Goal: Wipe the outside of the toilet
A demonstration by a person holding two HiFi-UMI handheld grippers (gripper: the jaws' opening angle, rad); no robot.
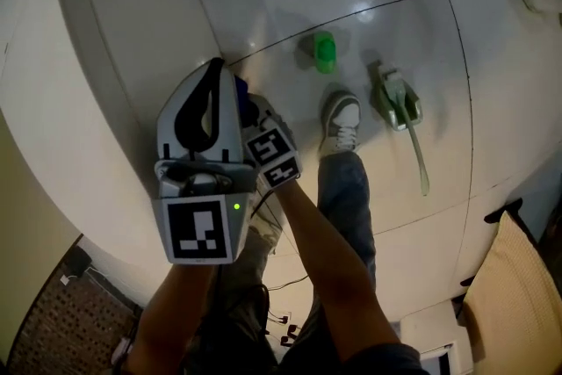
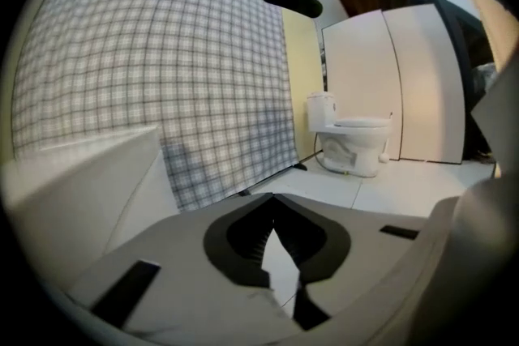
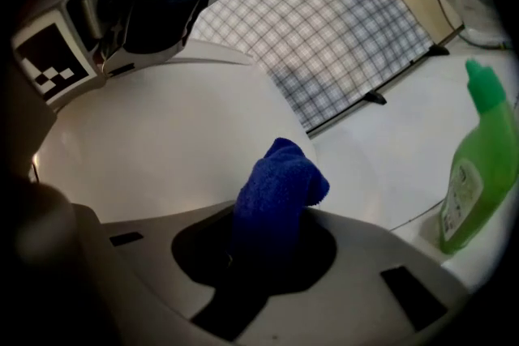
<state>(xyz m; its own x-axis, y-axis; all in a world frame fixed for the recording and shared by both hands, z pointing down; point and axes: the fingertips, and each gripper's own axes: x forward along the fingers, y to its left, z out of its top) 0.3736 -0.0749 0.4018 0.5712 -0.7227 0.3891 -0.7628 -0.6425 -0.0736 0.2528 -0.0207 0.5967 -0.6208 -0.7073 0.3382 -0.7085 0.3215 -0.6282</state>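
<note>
A white toilet (image 2: 353, 143) stands far off across the room in the left gripper view. Close by, a large white glossy fixture (image 1: 105, 57) fills the left of the head view. My right gripper (image 3: 263, 243) is shut on a blue cloth (image 3: 280, 190), which stands up just in front of that white surface (image 3: 162, 150). From the head view the cloth (image 1: 248, 108) only peeks out beside the left gripper. My left gripper (image 1: 214, 66) is held higher, over the fixture's edge. Its jaws (image 2: 274, 211) meet at the tips with nothing between them.
A green bottle (image 1: 325, 51) stands on the white tiled floor, right of the cloth (image 3: 478, 166). A green-handled brush (image 1: 399, 105) lies beyond a person's shoe (image 1: 341, 120). A plaid curtain (image 2: 162, 69) hangs behind. Cables (image 1: 281, 320) run near the feet, and a beige cushion (image 1: 518, 294) sits lower right.
</note>
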